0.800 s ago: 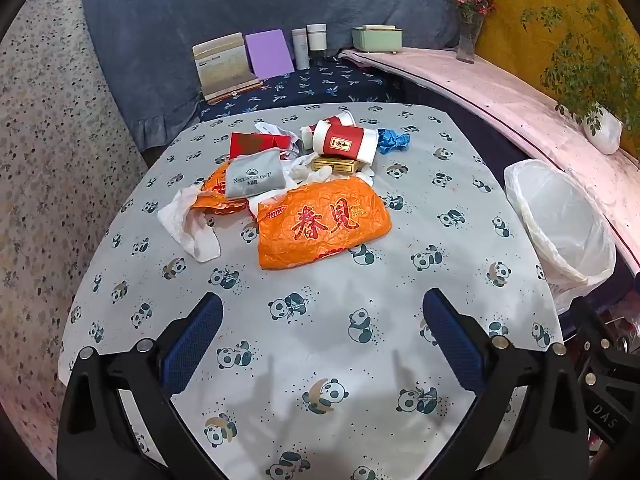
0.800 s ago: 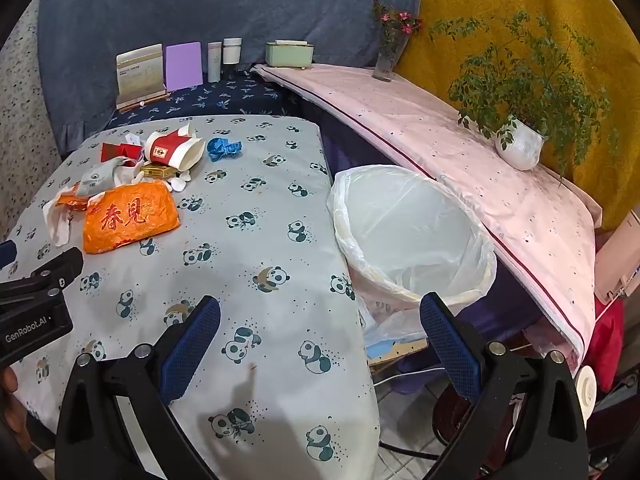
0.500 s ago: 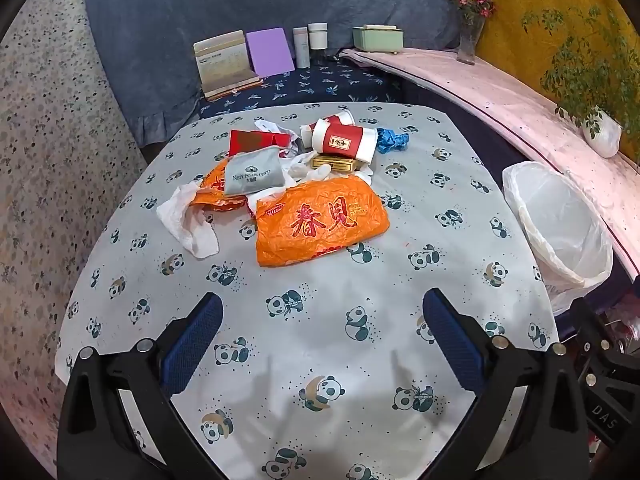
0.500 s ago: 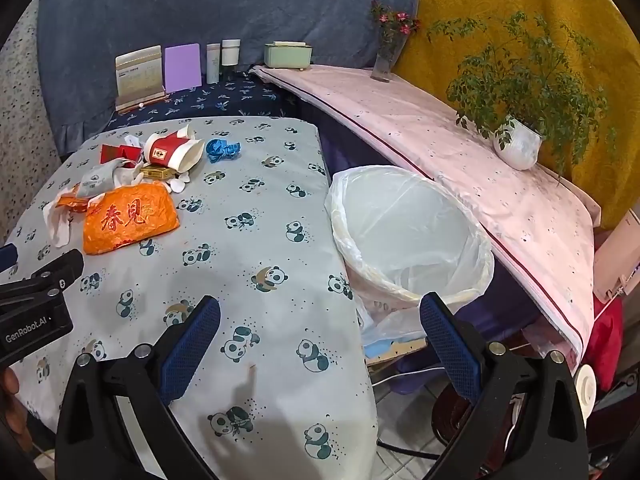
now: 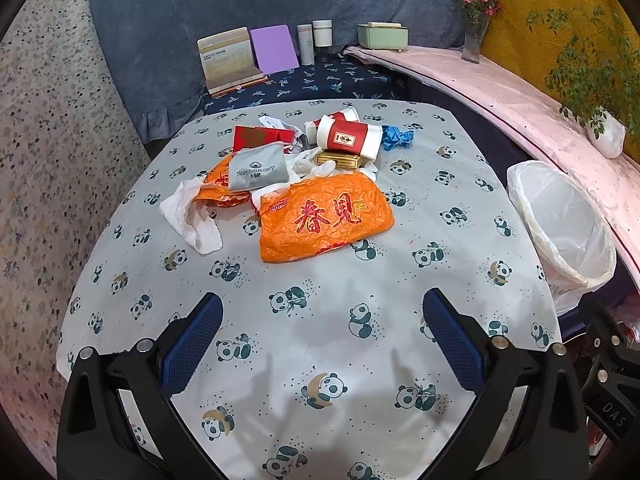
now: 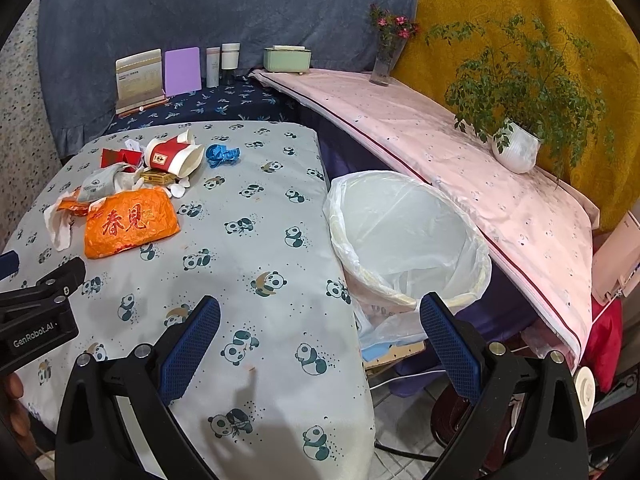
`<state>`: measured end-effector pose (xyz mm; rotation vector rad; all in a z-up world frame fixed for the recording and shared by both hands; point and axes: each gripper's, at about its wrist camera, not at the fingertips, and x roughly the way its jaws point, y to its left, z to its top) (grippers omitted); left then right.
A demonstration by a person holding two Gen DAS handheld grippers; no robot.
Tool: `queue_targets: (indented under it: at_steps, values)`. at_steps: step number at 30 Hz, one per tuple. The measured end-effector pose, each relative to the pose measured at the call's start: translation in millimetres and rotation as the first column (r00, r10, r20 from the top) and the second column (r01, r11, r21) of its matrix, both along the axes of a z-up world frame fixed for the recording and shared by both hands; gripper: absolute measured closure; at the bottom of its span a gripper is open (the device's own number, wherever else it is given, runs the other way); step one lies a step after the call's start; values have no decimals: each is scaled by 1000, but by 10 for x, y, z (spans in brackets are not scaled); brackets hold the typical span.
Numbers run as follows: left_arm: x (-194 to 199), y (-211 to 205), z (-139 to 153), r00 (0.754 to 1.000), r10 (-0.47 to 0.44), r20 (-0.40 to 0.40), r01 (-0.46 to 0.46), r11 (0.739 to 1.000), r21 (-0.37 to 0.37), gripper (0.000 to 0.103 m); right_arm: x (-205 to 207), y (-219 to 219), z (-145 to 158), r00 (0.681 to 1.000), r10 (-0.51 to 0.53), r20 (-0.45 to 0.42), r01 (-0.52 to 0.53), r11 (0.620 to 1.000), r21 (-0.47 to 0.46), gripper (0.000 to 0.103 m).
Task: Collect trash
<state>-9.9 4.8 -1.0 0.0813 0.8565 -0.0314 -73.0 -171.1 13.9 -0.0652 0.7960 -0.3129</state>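
Left gripper [image 5: 322,316] spread wide and holding nothing, hovering over the panda tablecloth [image 5: 320,344] near the table's front edge. Right gripper [image 6: 320,318] same deal, wide apart, straddling the cloth's edge and the lined trash bin [image 6: 404,236]. Further out, trash pile mid-table: orange bag [image 5: 324,216] nearest, crumpled tissue [image 5: 192,216] left of it, red paper cup [image 5: 348,138] and blue wad [image 5: 396,138] behind.

We hold our left gripper [image 5: 322,322] level and low, its 2 blue-padded fingers [image 5: 192,344] spread wide with nothing between them. Our right gripper [image 6: 320,324] sits beside it, fingers equally wide apart, empty.
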Motion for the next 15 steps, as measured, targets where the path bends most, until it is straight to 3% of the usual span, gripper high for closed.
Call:
queue_targets:
  at_steps: [15]
  values:
    - [-10, -9, -16, 1000, -4, -1, 4, 1000, -4, 7, 4, 3, -6, 1000, 2, -2, -2, 1000, -1, 7]
